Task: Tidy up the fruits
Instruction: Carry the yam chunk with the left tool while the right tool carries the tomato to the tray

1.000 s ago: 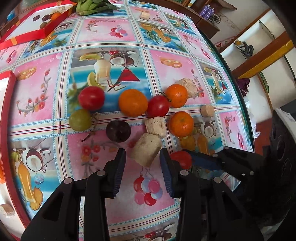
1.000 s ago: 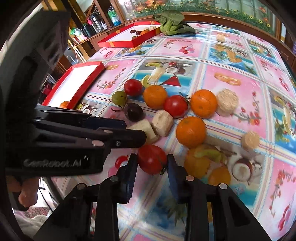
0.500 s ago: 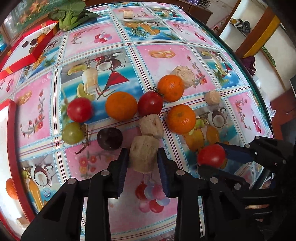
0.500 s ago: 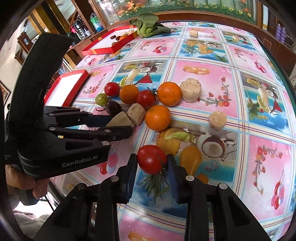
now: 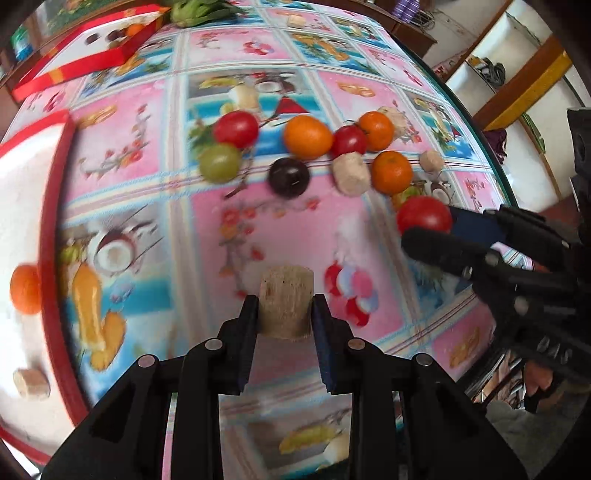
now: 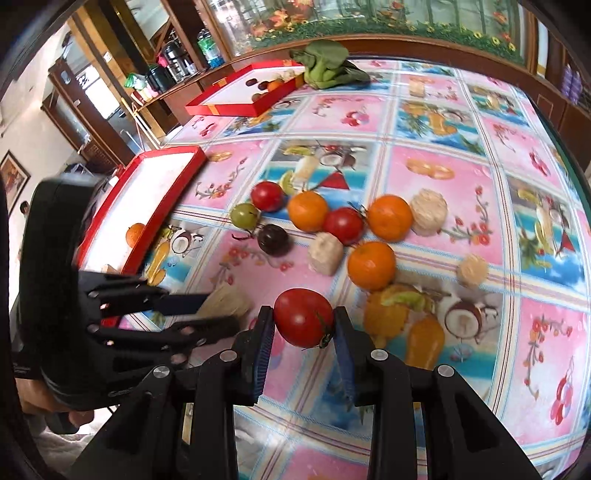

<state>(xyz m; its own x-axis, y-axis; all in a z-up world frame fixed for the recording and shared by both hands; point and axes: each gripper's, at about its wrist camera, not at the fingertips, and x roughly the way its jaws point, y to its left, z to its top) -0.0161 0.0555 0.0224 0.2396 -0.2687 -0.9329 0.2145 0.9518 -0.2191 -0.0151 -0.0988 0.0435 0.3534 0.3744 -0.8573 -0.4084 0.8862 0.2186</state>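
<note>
Left gripper (image 5: 284, 314) clamps beige chunk (image 5: 286, 304); right gripper (image 6: 303, 334) clamps tomato (image 6: 303, 321); no legible writing.

My tabletop (image 6: 436, 155) is round and covered in a glossy cloth of pink and blue squares printed with fruit and drinks. Along its far edge runs a dark wooden ledge (image 6: 406, 38), and above that a mural of flowers and greenery (image 6: 369, 18). To my left stands a wooden cabinet (image 6: 122, 66) with glass doors; bottles and kettles (image 6: 177, 62) crowd the counter beside it. A framed picture (image 6: 14, 181) hangs on a pale wall farther left. On my other side I see white shelving with brown and yellow trim (image 5: 524, 77). Daylight falls bright and even over everything.
</note>
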